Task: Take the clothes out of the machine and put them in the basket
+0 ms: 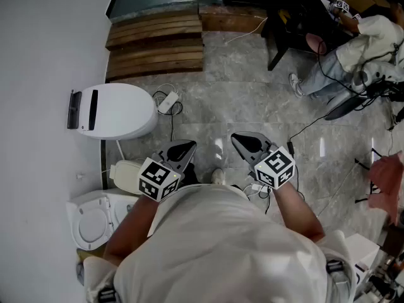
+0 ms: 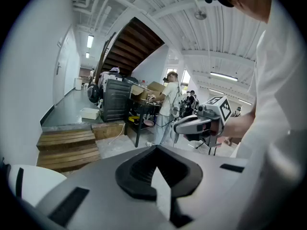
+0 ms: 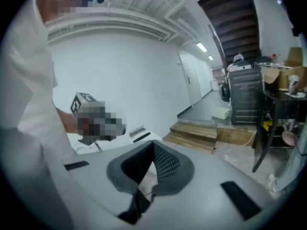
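No clothes visible in any view, so they must be inside a machine. The best candidate is the white rounded machine [image 1: 117,111] against the wall on my left, and its lid looks down. A 2nd white unit with a round lid [image 1: 88,223] sits closer in, at the lower left. I can't tell which of the 2 is the target.

I can't pick out a basket for sure. A pale tub [image 1: 126,169] just beside my left gripper [image 1: 180,150] might be it.

The left gripper's fingers are closed tip to tip with nothing between them. The right gripper [image 1: 247,142] is the same: fully closed and empty. Both are held in front of my body, tilted a bit down, over bare stone floor and well apart from either machine.

My read is that step 1 hasn't started and this is the approach. The next move calls for turning left toward the machine, opening 1 gripper, and getting the lid or door up before reaching in.

A cable and adapter [image 1: 167,101] lie on the floor near the machine and could snag. The wooden steps [image 1: 154,43] are beyond it, and another person [image 1: 353,55] sits far right, out of the way.
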{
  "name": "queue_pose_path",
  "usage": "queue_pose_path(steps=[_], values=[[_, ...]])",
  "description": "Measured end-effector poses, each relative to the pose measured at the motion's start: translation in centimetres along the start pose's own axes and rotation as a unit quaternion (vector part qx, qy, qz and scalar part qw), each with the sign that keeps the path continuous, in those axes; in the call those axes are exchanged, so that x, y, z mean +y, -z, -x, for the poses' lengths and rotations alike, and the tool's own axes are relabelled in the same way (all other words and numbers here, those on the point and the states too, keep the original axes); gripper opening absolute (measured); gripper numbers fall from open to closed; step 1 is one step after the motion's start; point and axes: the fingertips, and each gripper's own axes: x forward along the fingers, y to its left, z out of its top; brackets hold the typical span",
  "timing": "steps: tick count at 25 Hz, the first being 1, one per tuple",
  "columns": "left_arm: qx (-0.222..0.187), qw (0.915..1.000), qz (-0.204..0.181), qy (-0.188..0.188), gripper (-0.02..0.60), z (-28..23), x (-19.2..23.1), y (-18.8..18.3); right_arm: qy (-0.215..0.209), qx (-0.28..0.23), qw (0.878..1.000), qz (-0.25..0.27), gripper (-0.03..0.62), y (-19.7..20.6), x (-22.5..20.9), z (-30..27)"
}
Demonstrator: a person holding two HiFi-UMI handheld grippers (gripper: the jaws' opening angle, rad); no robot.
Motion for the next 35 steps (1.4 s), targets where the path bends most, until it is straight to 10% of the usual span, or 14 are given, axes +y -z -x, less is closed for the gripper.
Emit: queue_pose_path(steps=[35], values=[[-0.06,0.997,0.043,-0.023,-0.005,-3.7,31.5,-9.8,0.041,-0.02,0.999,0.016,0.088,-15.8,-16.5,-28.3]])
